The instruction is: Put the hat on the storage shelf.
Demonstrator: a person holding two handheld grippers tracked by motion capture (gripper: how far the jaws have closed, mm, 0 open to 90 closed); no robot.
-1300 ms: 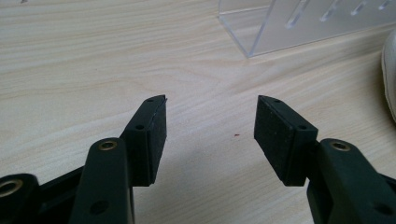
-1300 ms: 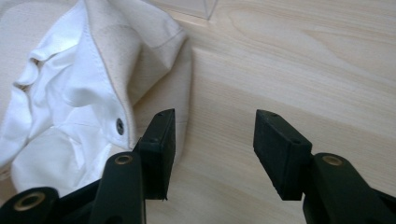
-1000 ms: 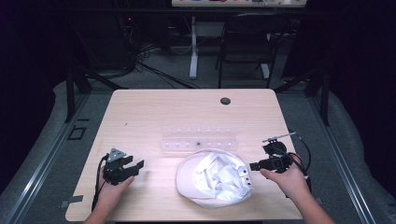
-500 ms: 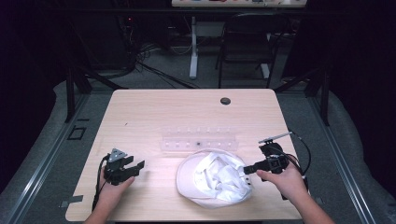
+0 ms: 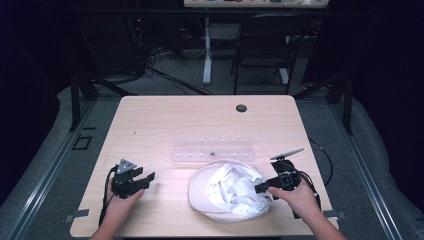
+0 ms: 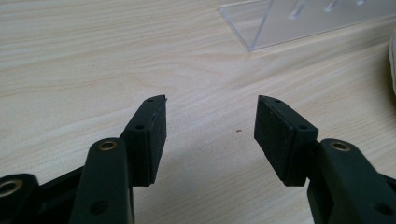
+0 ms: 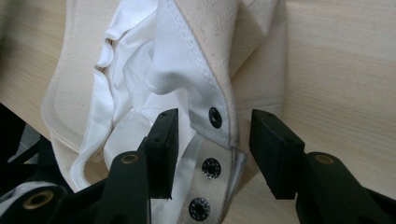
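Wood table (image 5: 200, 120): we've got the right gripper (image 7: 212, 128) open astride the cap (image 5: 227, 190) strap's snaps (image 7: 215, 116) — next, prob. close; left gripper (image 6: 210, 119) open, empty.

1. i see a light wood table (image 5: 165, 120) with a round dark grommet (image 5: 241, 108).
2. grey floor (image 5: 45, 165), cables (image 5: 150, 65) behind.
3. black chair (image 5: 262, 45), white desk leg (image 5: 206, 50).
4. room dark.

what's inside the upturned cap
The cap holds crumpled white lining and a snap strap with dark studs. The crown beneath that lining is covered.
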